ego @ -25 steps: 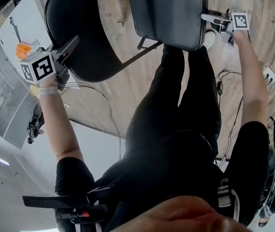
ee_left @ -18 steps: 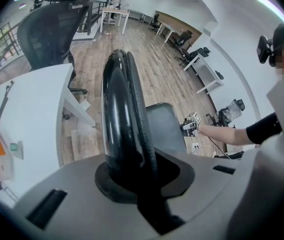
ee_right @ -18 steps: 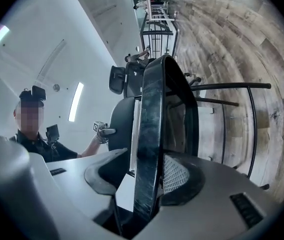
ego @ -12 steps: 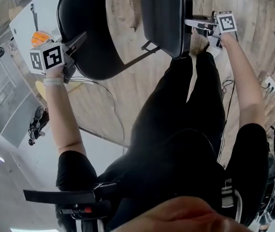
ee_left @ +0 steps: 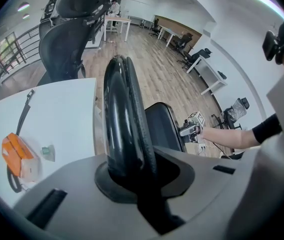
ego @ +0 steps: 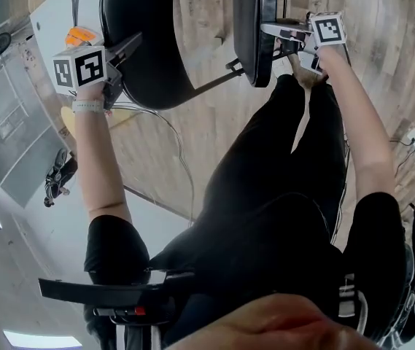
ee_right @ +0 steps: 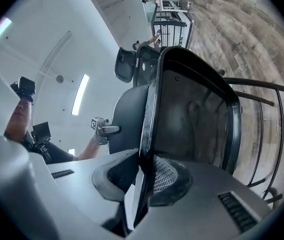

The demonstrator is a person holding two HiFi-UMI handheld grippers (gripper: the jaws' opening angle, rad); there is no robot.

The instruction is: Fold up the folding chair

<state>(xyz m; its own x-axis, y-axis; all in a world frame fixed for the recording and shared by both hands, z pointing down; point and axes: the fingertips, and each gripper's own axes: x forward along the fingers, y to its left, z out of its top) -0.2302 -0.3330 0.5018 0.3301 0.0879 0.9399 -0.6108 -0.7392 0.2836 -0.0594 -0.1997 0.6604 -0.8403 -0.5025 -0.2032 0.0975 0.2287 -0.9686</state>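
Now the folding chair (ego: 214, 82) stands at the top of the head view on the wooden floor (ego: 207, 13). Its round black backrest (ego: 145, 42) is at 11 o'clock. Its seat (ego: 254, 28) is at 12 o'clock, turned edge-on with its long axis running from 12 to 6 o'clock. The left arm (ego: 98, 173) stretches up toward 10 o'clock, and the left gripper (ego: 128, 48) points toward 2 o'clock, its jaws nearly together and clamped on the backrest's rim. The right arm (ego: 357, 122) reaches up toward 1 o'clock. The right gripper (ego: 267, 29) points toward 9 o'clock, and its jaws have just been closing and now pinch the seat's thin edge. A white table (ego: 50, 20) lies at 10 o'clock beyond the backrest.
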